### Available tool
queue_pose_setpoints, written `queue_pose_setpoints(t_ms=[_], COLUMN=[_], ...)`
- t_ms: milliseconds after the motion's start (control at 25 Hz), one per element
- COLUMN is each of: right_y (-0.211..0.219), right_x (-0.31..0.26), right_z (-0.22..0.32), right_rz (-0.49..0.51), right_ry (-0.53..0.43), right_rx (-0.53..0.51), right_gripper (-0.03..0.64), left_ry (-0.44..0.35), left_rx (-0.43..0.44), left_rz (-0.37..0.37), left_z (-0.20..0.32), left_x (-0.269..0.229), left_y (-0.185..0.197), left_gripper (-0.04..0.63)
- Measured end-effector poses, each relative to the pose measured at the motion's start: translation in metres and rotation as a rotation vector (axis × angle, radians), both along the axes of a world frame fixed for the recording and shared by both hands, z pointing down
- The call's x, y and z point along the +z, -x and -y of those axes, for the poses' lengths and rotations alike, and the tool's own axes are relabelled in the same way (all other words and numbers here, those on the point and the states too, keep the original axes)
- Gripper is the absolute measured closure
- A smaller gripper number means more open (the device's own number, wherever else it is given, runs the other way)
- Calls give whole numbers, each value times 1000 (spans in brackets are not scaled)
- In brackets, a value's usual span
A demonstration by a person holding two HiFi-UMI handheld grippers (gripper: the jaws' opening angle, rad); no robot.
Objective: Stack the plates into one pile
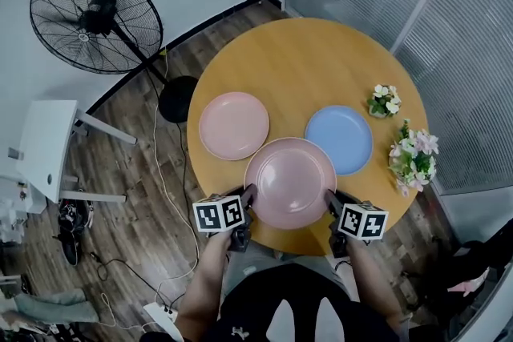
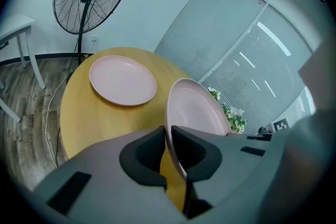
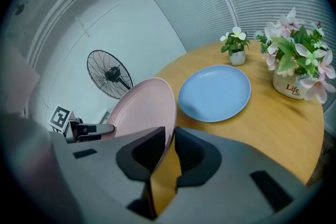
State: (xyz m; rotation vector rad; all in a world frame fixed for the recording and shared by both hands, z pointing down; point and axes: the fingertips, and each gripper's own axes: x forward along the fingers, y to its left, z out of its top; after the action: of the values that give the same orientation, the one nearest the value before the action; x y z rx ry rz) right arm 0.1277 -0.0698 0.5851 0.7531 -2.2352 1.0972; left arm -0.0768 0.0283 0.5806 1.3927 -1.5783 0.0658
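The darker pink plate (image 1: pixel 290 182) hangs between my two tools by the table's near edge. My left gripper (image 1: pixel 249 196) is clamped on its left rim and my right gripper (image 1: pixel 330 200) on its right rim, and it looks lifted off the wood. I judge nothing is stacked yet: the paler pink plate (image 1: pixel 233 125) lies flat to the left and the blue plate (image 1: pixel 339 138) just right, each alone. The table (image 1: pixel 296 68) is bare beyond them. The flowers (image 1: pixel 413 156) crowd the right edge, so leftward looks freer.
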Motion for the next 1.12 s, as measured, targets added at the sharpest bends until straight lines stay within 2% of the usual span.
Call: queue_pose_setpoints(t_ms=[400, 680, 1120], right_y=[79, 130, 183], right_x=[-14, -30, -28], right_z=[-1, 12, 25], right_rz=[20, 51, 44], right_ry=[-32, -73, -81], right_rx=[-13, -18, 17], right_gripper=[549, 549, 541], left_ry=[-36, -49, -58], left_rx=[-15, 1, 37], left_rz=[21, 77, 98], left_z=[0, 9, 37], left_x=[-23, -37, -40], left_y=[77, 125, 185], left_gripper=[543, 543, 543])
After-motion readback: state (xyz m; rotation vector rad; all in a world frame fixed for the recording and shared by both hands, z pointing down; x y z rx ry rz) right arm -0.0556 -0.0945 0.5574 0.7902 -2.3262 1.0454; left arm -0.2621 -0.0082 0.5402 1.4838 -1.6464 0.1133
